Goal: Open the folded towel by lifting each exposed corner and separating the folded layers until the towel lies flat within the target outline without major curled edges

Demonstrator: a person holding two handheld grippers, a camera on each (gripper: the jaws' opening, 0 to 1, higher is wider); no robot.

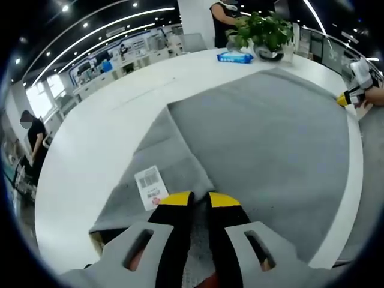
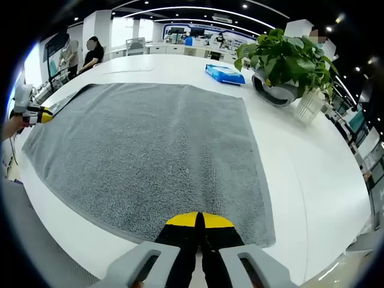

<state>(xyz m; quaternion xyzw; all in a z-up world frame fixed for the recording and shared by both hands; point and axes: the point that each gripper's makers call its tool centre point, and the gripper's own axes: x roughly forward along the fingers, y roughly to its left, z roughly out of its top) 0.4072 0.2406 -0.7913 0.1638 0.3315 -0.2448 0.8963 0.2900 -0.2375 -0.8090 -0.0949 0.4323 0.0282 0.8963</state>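
Observation:
A grey towel (image 1: 270,138) lies spread on a white round table (image 1: 102,144). One corner is folded over into a triangular flap (image 1: 165,150) that carries a white barcode label (image 1: 150,186). My left gripper (image 1: 201,199) sits at the base of this flap, its yellow-tipped jaws pinched on the cloth. The right gripper (image 1: 349,98) shows at the towel's far right edge, held by a hand. In the right gripper view the towel (image 2: 150,150) lies mostly flat, and my right gripper (image 2: 200,219) is shut on its near edge. The left gripper (image 2: 41,114) is at the far left corner.
A potted plant (image 2: 288,57) and a blue wipes pack (image 2: 224,73) stand on the table (image 2: 300,180) beyond the towel. A ribbed white cup (image 2: 310,105) sits beside the plant. People stand by desks in the background. The table's rim runs close under both grippers.

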